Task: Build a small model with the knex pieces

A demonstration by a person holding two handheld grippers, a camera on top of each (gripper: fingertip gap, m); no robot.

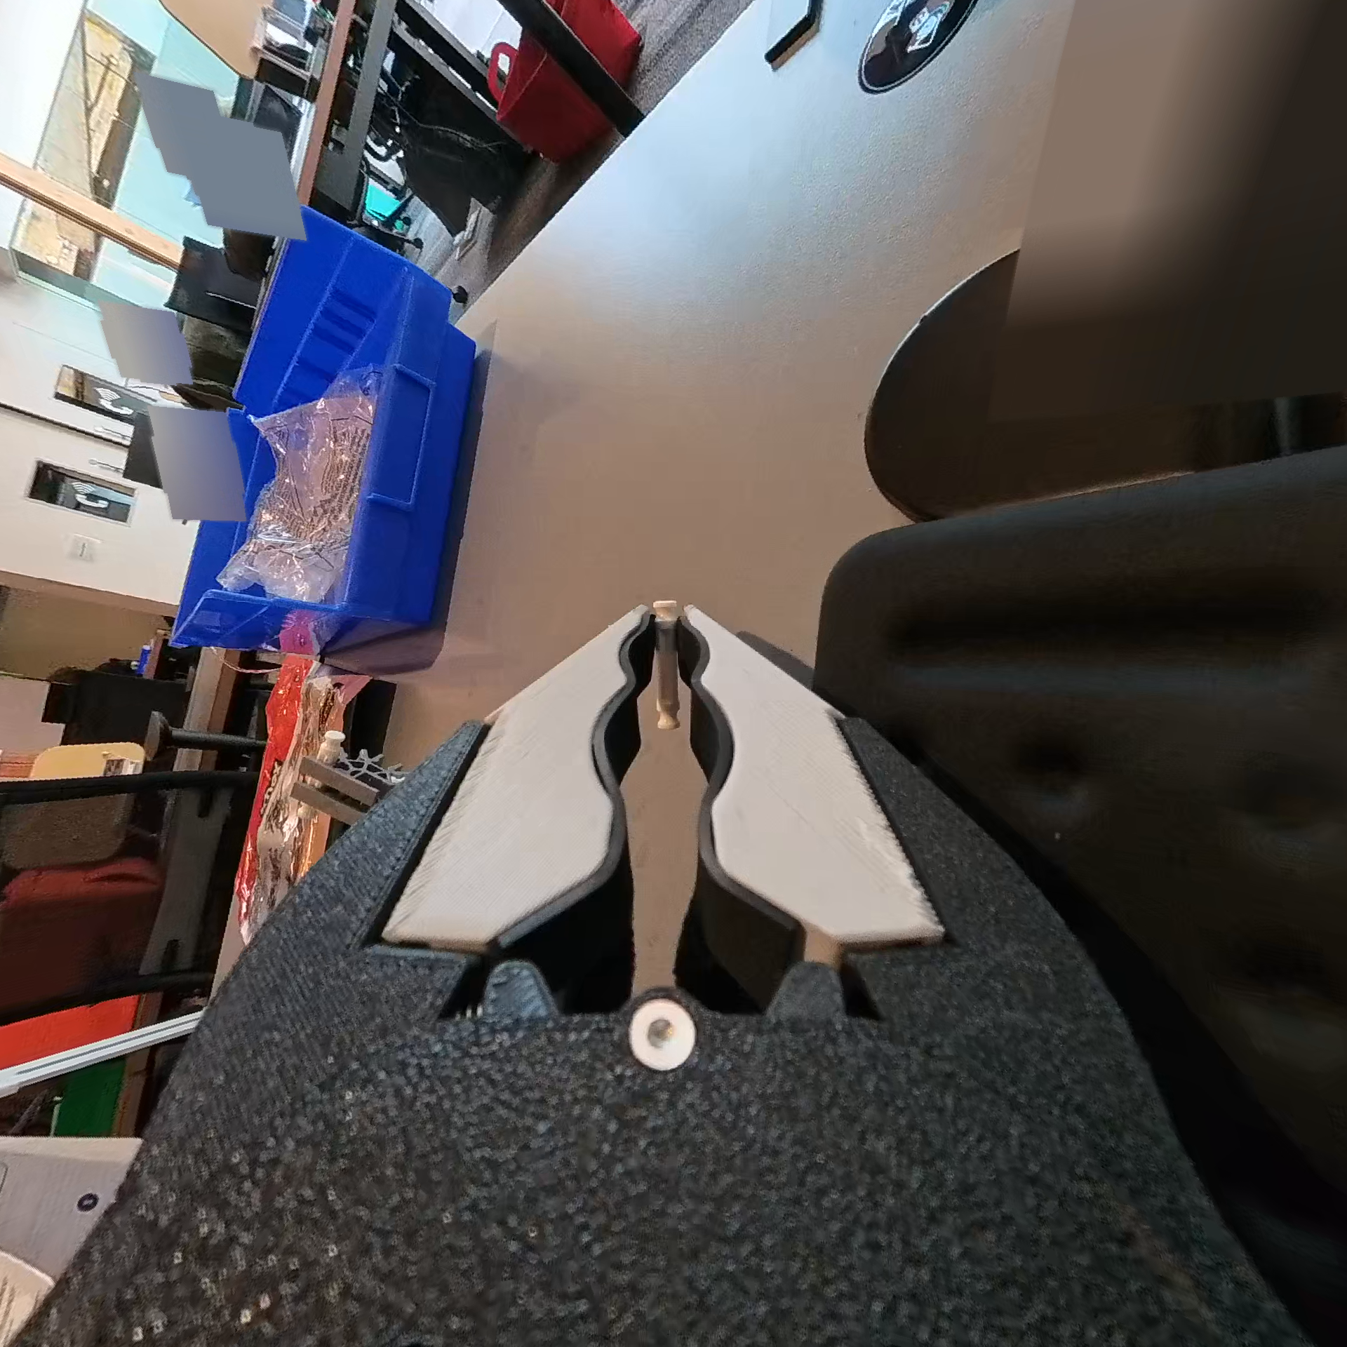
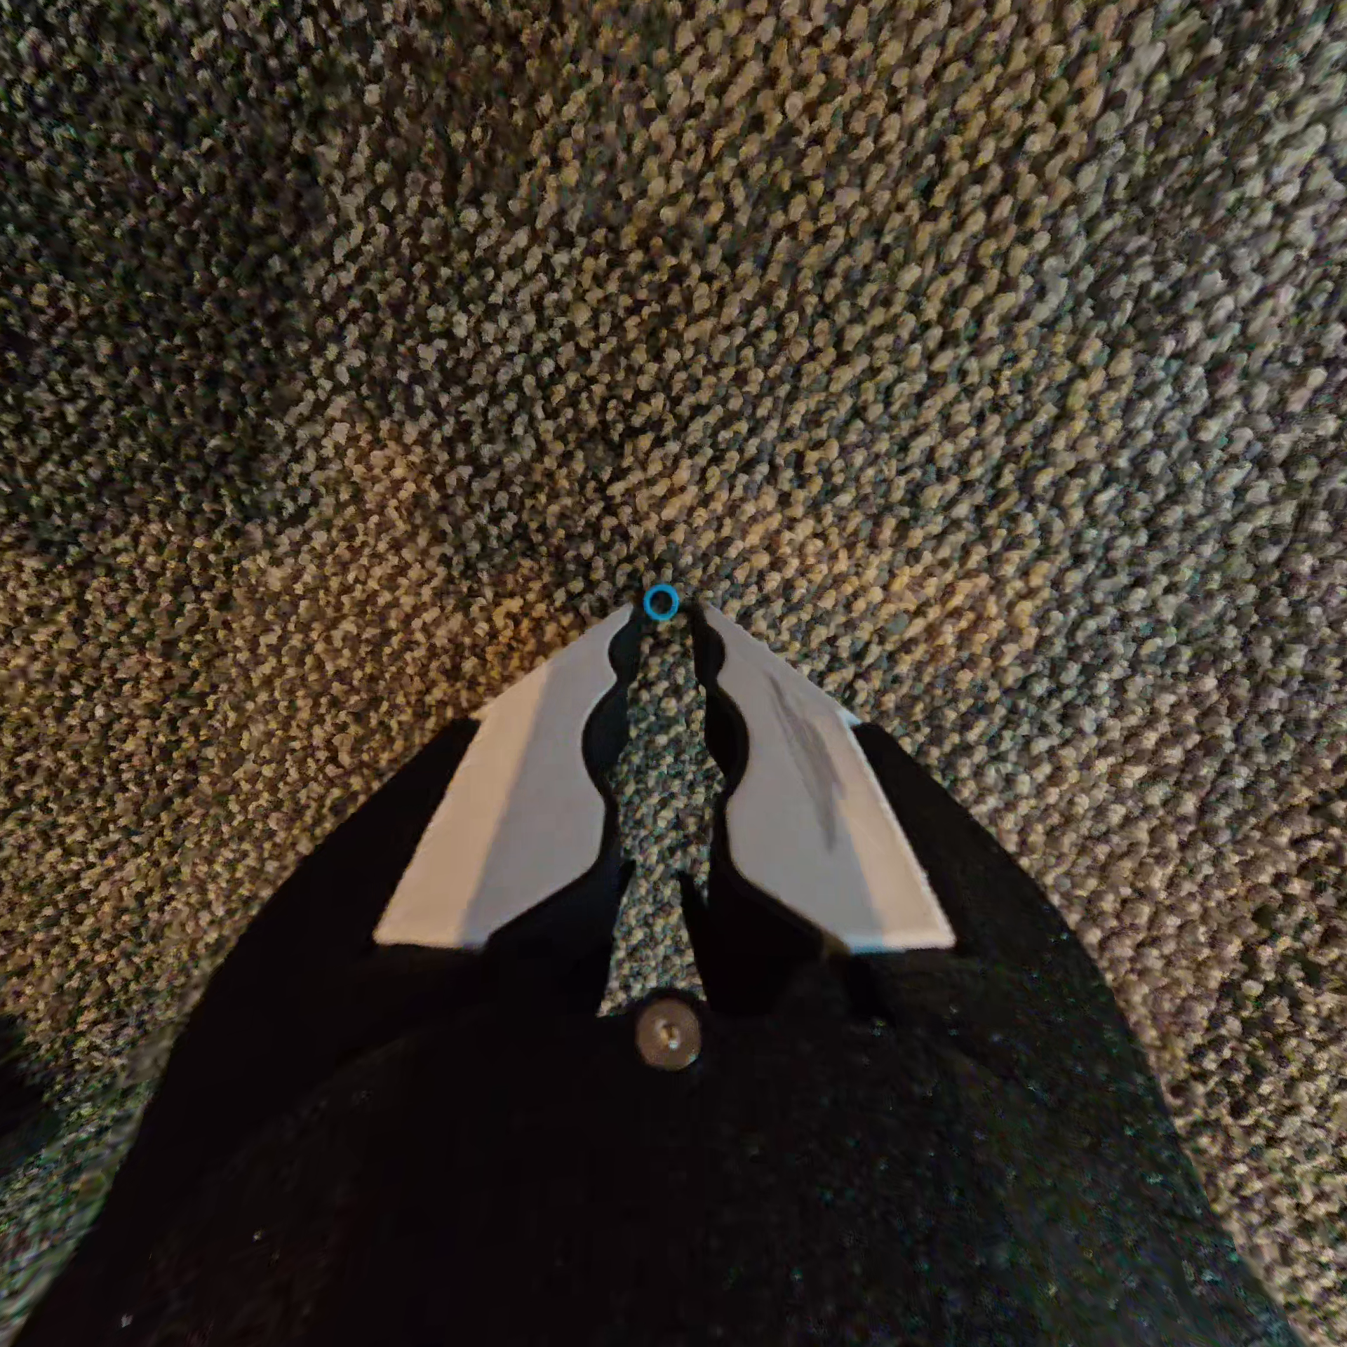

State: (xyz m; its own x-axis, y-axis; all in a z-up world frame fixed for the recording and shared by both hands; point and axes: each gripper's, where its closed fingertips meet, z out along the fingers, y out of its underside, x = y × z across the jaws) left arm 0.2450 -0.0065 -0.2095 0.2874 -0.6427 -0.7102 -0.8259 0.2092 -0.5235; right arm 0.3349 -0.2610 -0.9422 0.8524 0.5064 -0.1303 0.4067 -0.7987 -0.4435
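Where left pinches peg [image 1: 665, 667], right (carpet-side) ring [image 2: 661, 602]

We note a small cream-white pin [image 1: 665, 667], slim with a flanged head at each end, pinched near its far end between the tips of the left gripper [image 1: 665, 619]; the pin runs along the line of the fingers, one head poking just past the tips, the other end reaching back into the gap. We see a tiny blue ring [image 2: 661, 602], round and hollow, facing the camera at the tips of the right gripper [image 2: 662, 608]. It touches the left fingertip; whether the right one bears on it we cannot tell, and speckled carpet [image 2: 656, 291] lies behind it.
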